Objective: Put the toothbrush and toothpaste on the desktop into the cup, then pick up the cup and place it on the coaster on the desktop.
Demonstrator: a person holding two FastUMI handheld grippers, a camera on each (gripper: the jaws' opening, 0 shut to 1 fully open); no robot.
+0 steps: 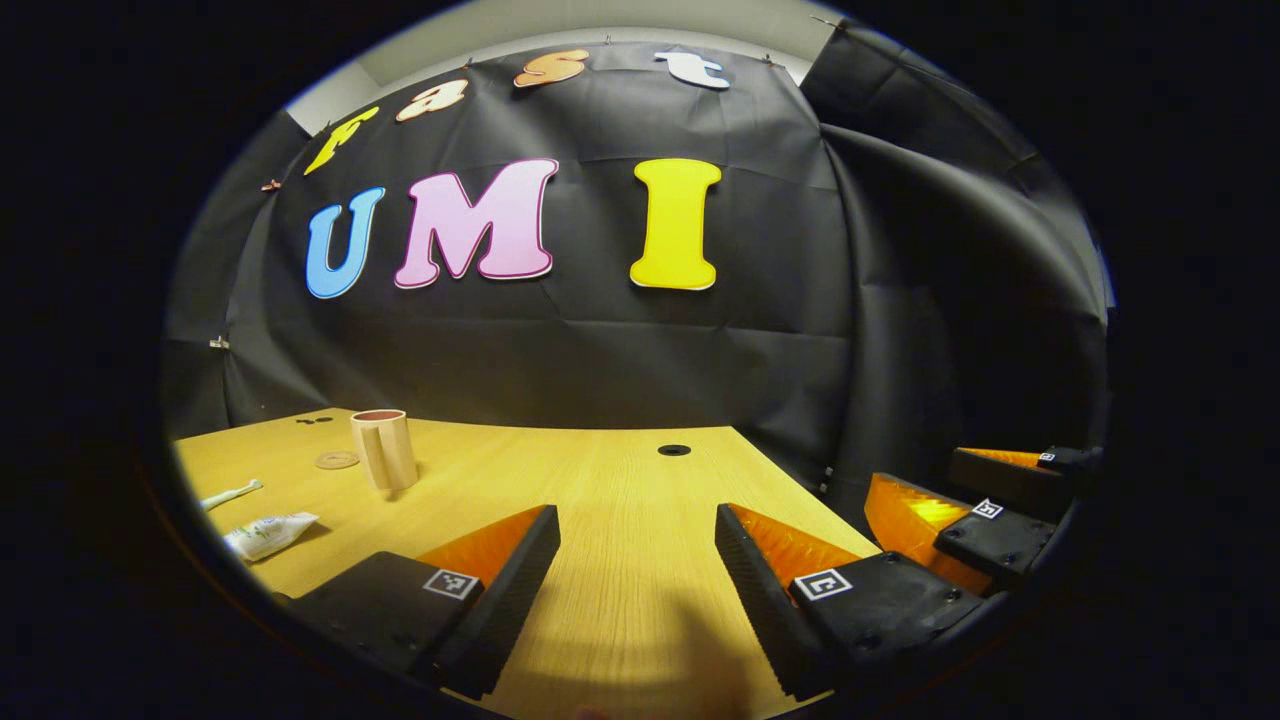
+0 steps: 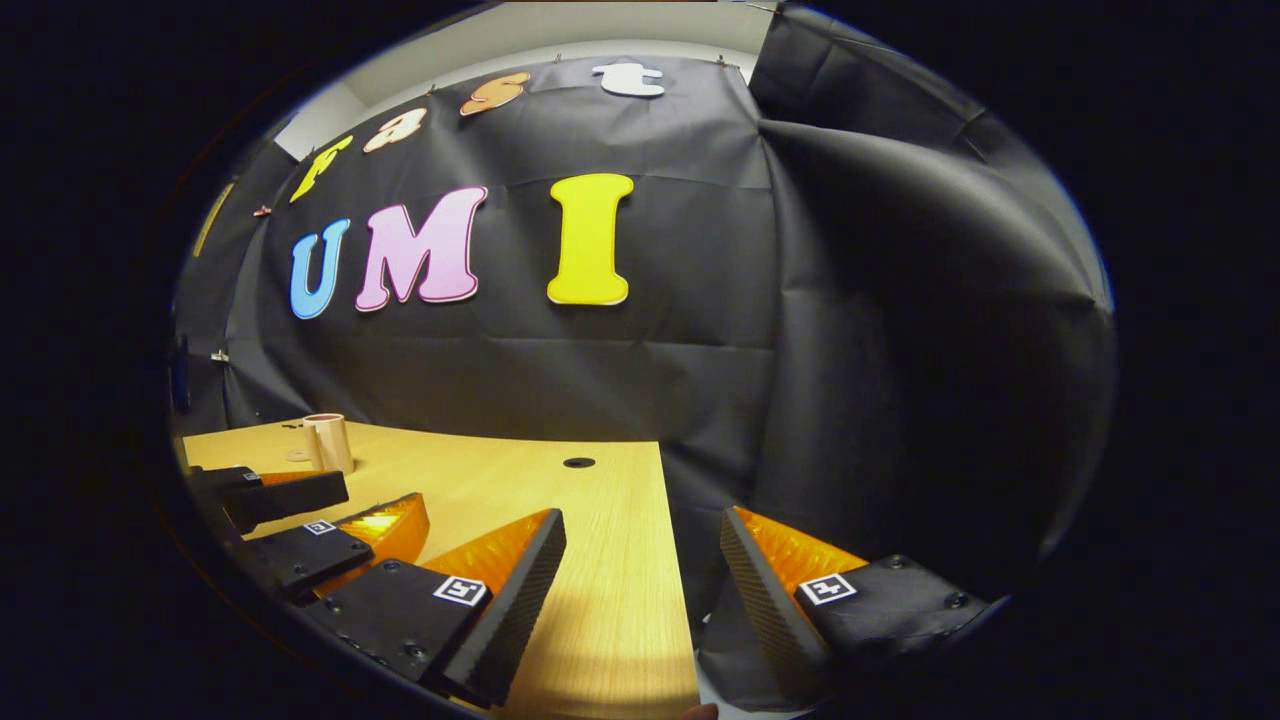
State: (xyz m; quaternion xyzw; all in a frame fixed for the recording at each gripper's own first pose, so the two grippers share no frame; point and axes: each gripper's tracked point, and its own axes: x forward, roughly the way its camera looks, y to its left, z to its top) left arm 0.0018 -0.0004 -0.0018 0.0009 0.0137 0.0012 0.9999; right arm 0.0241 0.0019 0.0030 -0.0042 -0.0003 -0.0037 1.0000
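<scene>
Ahead-left: toothpaste [image 1: 268, 533], well apart from left gripper [image 1: 637, 570].

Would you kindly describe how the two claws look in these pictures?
Both look alike. The left claw and right claw each have two wedge-shaped fingers with ribbed inner faces, mounted on dark bolted blocks, each bearing a small square black-and-white marker. No cables or sleeves are visible.

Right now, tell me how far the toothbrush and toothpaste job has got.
Nothing looks done yet. The toothbrush and toothpaste tube lie on the desktop, outside the cup, which stands beside the coaster, not on it. Nothing in hand: left gripper and right gripper are open. Both items, then the cup, remain.
</scene>
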